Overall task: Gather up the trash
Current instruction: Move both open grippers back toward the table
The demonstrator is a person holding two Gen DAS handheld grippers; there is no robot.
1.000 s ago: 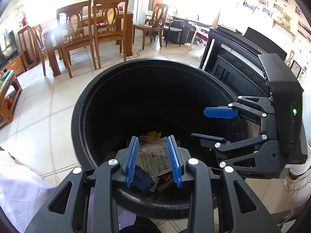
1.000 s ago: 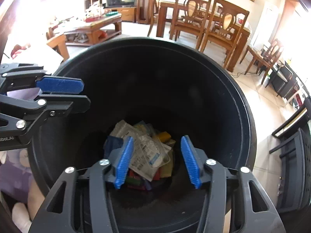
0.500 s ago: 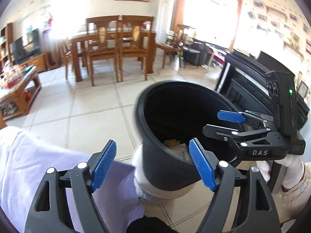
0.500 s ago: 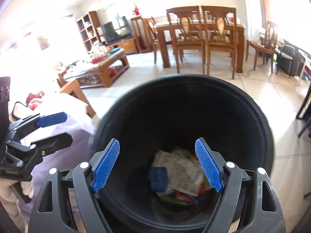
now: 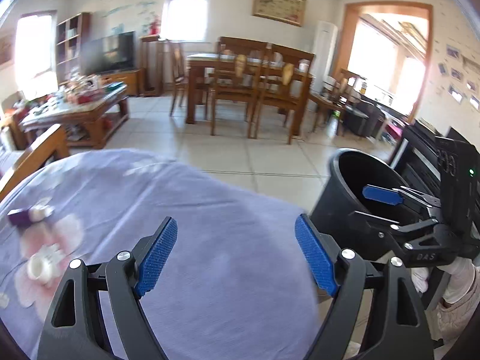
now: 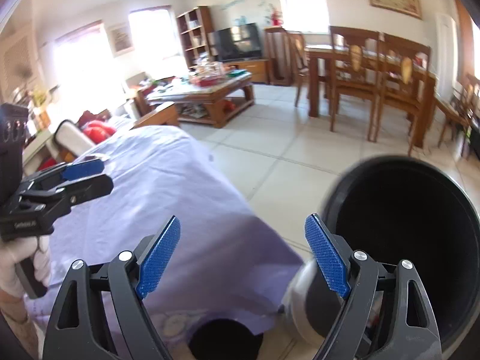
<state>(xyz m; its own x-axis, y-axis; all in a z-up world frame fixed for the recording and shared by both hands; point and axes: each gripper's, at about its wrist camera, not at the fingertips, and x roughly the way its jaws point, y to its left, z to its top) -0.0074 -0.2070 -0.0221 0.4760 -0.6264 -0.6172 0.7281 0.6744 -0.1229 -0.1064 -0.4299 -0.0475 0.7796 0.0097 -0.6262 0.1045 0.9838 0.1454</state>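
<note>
- Left hand-held gripper (image 5: 235, 253): jaws wide apart, empty, over the lilac cloth (image 5: 210, 210).
- Right hand-held gripper (image 6: 243, 255): jaws opening, empty, between cloth and bin (image 6: 420, 225).
- Trash: white cup (image 5: 40, 265) and purple item (image 5: 19, 217) on cloth, far from bin.

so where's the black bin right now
The black bin stands on the tiled floor beside the purple-covered surface, at the right of both wrist views.
</note>
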